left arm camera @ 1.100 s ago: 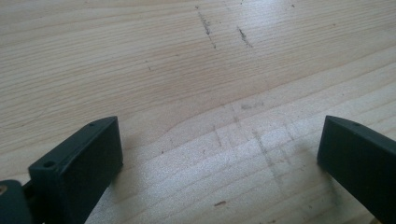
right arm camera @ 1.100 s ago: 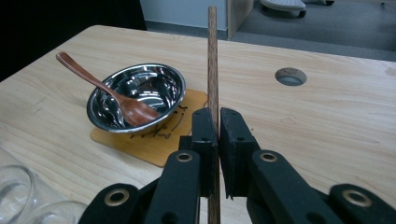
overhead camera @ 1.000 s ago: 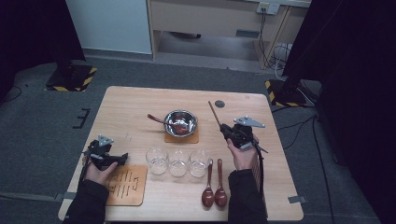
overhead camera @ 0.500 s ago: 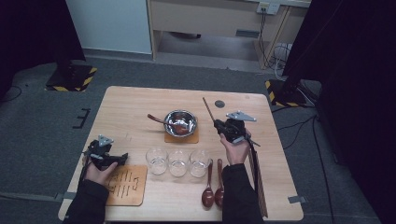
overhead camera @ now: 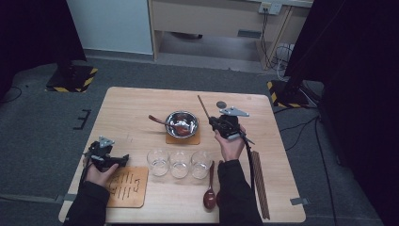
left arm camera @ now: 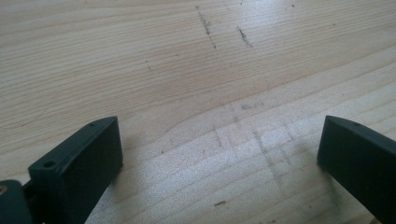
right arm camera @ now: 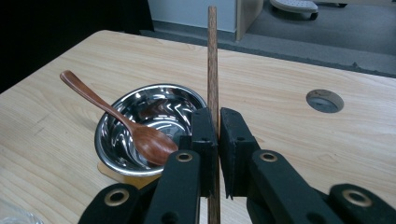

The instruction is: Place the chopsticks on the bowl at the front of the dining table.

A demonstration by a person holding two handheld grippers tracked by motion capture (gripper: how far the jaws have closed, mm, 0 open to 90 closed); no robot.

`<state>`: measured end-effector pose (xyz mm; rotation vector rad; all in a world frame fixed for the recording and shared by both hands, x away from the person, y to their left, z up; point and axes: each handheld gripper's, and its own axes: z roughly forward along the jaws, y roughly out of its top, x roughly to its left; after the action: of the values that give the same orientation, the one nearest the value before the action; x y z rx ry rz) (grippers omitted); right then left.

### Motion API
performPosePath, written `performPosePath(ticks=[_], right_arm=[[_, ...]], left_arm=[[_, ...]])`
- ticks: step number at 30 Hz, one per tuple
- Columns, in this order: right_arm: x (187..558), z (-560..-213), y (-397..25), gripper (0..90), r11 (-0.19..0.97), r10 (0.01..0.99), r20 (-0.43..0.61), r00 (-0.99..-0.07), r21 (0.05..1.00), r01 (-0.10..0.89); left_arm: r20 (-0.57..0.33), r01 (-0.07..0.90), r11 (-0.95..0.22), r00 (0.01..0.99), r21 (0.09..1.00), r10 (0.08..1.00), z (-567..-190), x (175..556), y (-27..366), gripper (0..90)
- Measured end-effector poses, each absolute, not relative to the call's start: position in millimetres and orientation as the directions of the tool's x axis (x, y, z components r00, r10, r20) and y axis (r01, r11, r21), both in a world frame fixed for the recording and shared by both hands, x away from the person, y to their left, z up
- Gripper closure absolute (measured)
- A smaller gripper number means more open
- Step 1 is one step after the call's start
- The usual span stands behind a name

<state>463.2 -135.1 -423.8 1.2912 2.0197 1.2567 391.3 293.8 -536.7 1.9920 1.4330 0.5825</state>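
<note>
My right gripper [overhead camera: 218,123] is shut on a brown wooden chopstick [overhead camera: 204,107], which sticks up and away past the jaws. In the right gripper view the chopstick [right arm camera: 212,56] stands clamped between the two jaws of the right gripper [right arm camera: 218,116]. Just left of it is a steel bowl [right arm camera: 140,116] holding a dark wooden spoon [right arm camera: 116,116]. The bowl [overhead camera: 181,123] rests on a small wooden coaster [overhead camera: 182,138] at mid table. My left gripper [overhead camera: 117,160] lies open at the front left. In the left gripper view the left gripper [left arm camera: 219,135] has only bare table wood between its jaws.
Three clear glasses [overhead camera: 179,164] stand in a row in front of the bowl. A wooden spoon [overhead camera: 209,195] lies near the front edge beside the right forearm. More chopsticks [overhead camera: 259,181] lie at the right. A slatted wooden trivet [overhead camera: 127,187] sits at the front left, and a cable hole [overhead camera: 221,104] at the back.
My right gripper has carried the chopstick leftward and slightly away, from the right side of the table to just beside the bowl. The left gripper has stayed put.
</note>
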Motion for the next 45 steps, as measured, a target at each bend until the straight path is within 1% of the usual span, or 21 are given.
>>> performPosePath(ticks=[13, 18, 31, 45], right_arm=[[476.3, -416.2, -122.1, 85.1, 0.159, 0.874, 0.107, -0.474, 0.859, 0.487], [480.5, -412.6, -114.7, 85.1, 0.173, 0.878, 0.086, -0.471, 0.861, 0.479], [492.6, -410.0, -95.3, 85.1, 0.173, 0.882, 0.08, -0.464, 0.862, 0.477], [502.9, -414.2, -74.9, 85.1, 0.154, 0.875, 0.106, -0.472, 0.864, 0.48]], left_arm=[[0.001, 0.68, -0.228, 0.317, 0.697, 0.948, -536.7, 391.3, 293.8, 0.0], [0.001, 0.68, -0.228, 0.317, 0.697, 0.948, -536.7, 391.3, 293.8, 0.0], [0.001, 0.68, -0.228, 0.317, 0.697, 0.948, -536.7, 391.3, 293.8, 0.0], [0.001, 0.68, -0.228, 0.317, 0.697, 0.948, -536.7, 391.3, 293.8, 0.0]])
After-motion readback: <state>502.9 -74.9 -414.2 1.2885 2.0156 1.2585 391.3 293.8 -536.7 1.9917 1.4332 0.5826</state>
